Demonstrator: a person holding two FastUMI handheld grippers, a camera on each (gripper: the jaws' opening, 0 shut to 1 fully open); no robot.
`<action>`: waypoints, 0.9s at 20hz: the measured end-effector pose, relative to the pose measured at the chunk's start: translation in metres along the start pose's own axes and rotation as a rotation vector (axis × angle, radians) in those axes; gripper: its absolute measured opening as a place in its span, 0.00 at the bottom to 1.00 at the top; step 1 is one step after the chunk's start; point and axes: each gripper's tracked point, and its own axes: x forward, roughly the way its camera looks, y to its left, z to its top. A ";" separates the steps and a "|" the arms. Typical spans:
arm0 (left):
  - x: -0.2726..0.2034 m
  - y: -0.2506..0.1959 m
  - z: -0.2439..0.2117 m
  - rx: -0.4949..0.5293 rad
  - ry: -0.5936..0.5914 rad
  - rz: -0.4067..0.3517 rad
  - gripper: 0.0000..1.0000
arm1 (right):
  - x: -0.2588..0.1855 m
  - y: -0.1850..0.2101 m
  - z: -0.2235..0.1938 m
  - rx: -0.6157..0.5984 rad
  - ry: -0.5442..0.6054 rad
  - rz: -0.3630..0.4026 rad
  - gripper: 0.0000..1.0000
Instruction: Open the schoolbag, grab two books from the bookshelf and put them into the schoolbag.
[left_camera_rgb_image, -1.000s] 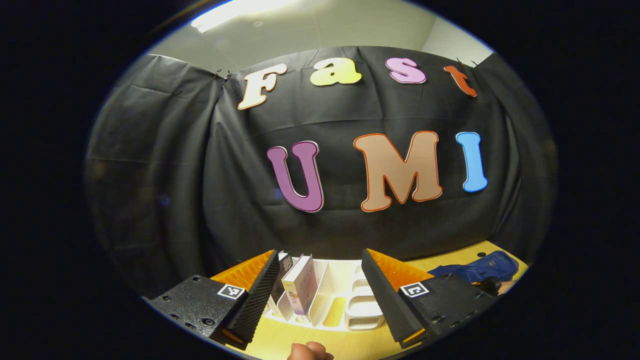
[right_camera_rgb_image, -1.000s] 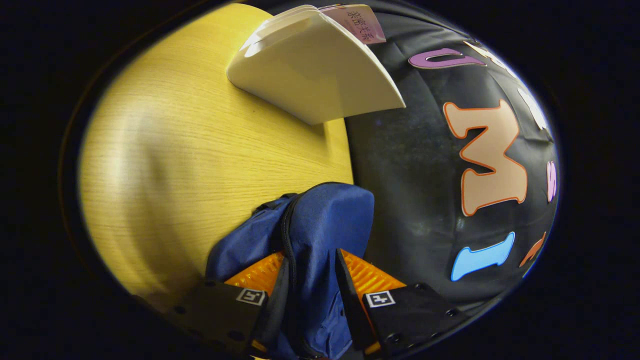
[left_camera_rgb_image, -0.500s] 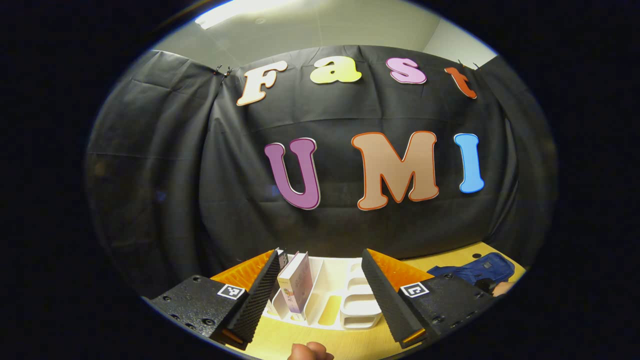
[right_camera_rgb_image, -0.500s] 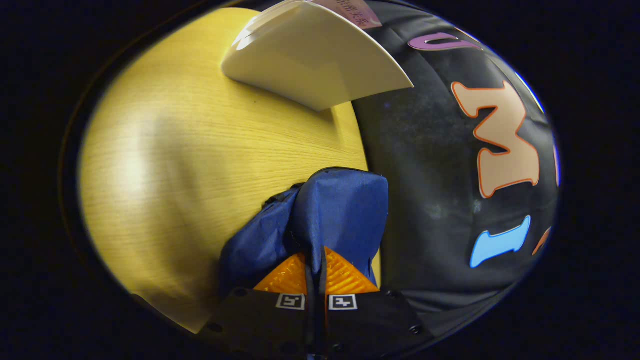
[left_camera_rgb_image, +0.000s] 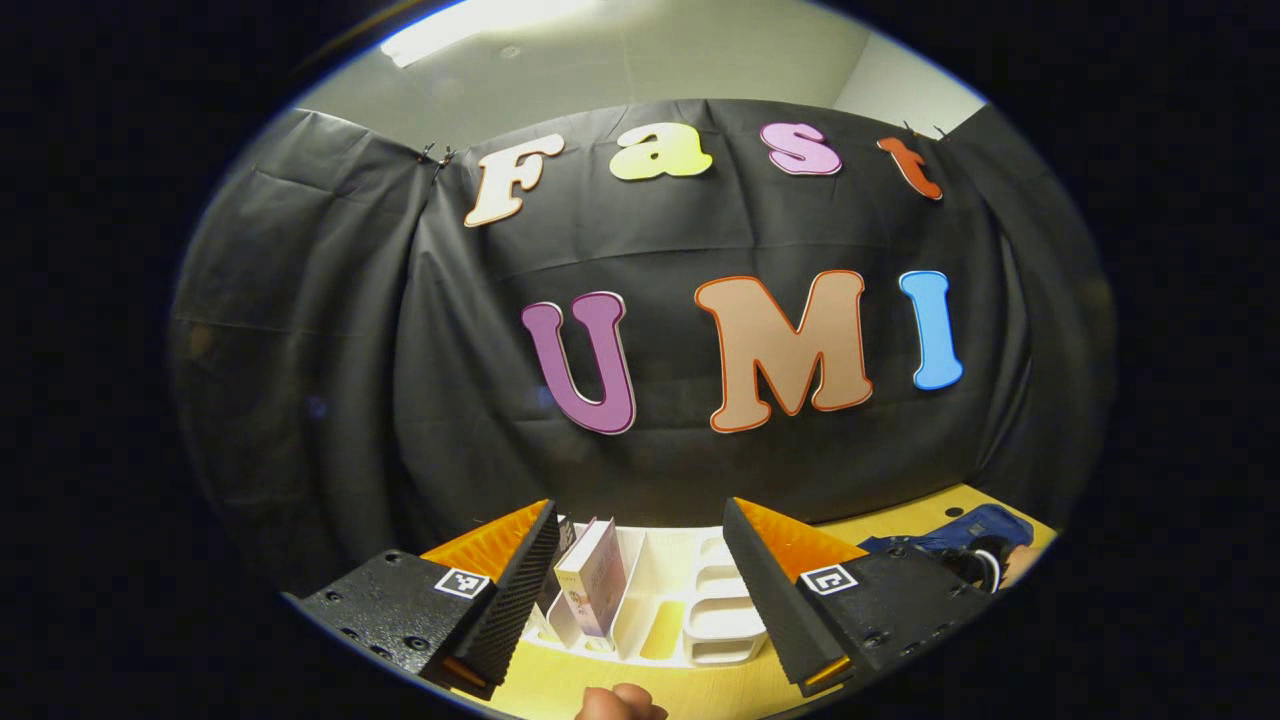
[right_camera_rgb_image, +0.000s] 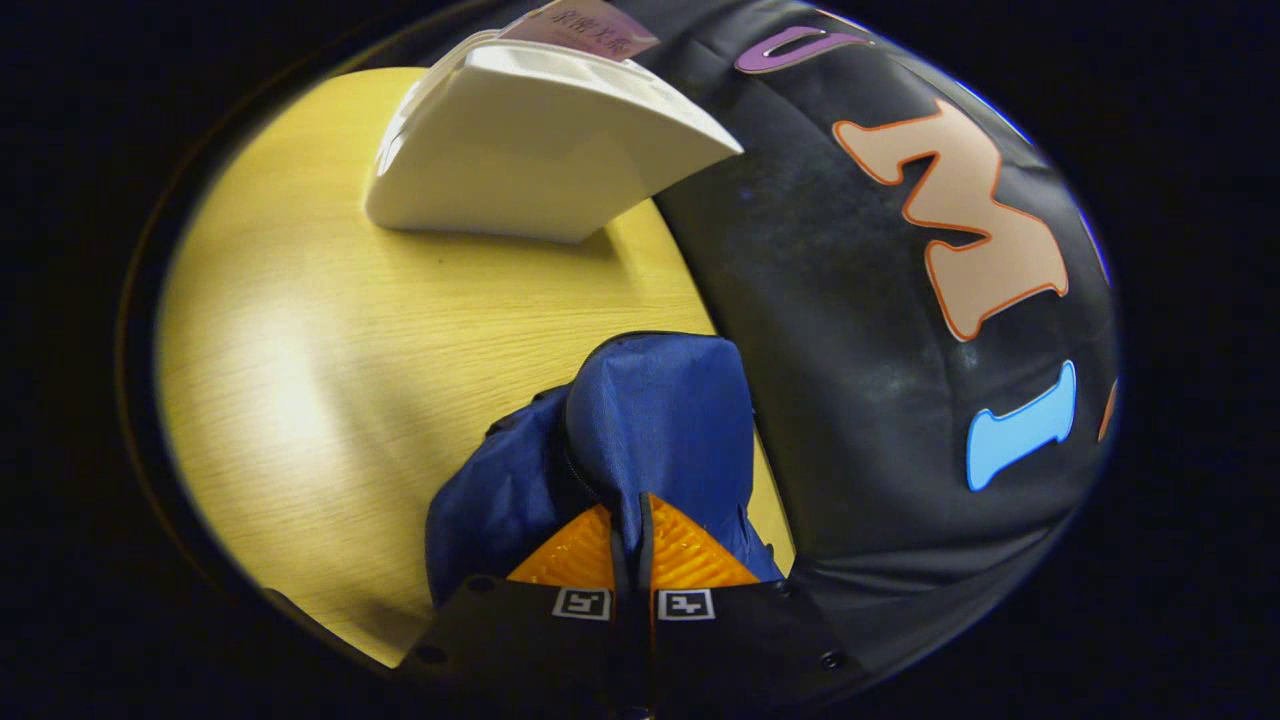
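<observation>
My right gripper (right_camera_rgb_image: 630, 520) pinches the schoolbag (right_camera_rgb_image: 650, 420) fabric, bag seemingly unopened. My left gripper (left_camera_rgb_image: 640, 590), jaws apart, faces the bookshelf (left_camera_rgb_image: 690, 610); both books (left_camera_rgb_image: 592, 578) remain there.

Right gripper (right_camera_rgb_image: 630, 530): fingers, apart 1.0 s ago, now closed on schoolbag (right_camera_rgb_image: 650, 420) fabric; bookshelf (right_camera_rgb_image: 530, 150) shifted left in right gripper view.

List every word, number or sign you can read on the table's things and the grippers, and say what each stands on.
Nothing reads clearly.
Book in the bookshelf: cover print, too small to read.
Pink cover in the right gripper view: characters, too blurred to read.
Left gripper and right gripper: square coded markers, no words.
Schoolbag: no print seen.
</observation>
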 end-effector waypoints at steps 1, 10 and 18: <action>0.001 -0.001 0.004 0.009 -0.009 -0.004 0.96 | -0.004 -0.008 0.003 0.039 -0.010 0.000 0.03; 0.016 -0.005 0.053 -0.008 -0.091 -0.033 0.96 | -0.035 -0.114 -0.011 0.644 -0.064 -0.017 0.03; 0.038 0.007 0.072 -0.013 -0.129 -0.026 0.96 | -0.060 -0.173 -0.062 1.107 -0.109 -0.110 0.08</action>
